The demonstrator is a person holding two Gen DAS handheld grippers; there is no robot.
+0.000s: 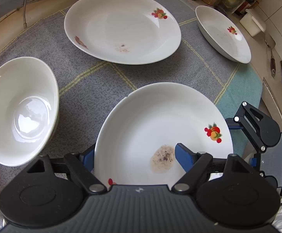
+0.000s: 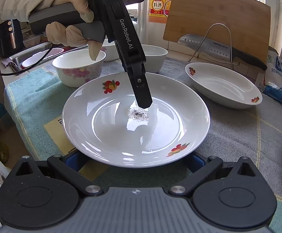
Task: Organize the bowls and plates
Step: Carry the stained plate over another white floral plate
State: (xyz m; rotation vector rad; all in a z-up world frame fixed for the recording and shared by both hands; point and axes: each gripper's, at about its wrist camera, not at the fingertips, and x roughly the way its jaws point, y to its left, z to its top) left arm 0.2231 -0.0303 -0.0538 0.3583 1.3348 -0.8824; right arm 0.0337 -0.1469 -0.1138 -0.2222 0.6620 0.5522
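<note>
Between the left gripper's [image 1: 135,155] open jaws a stained plate [image 1: 160,128] is lying on the table, one finger over its rim. It is looking rigid, glossy, breakable; gripping the rim seems safest. Right gripper's [image 2: 136,158] jaws are spreading wide, holding nothing.

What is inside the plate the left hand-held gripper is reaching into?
The near plate holds a small brownish speckled residue patch and one finger of the left hand-held gripper above its basin. Anything under that finger is hidden.
</note>
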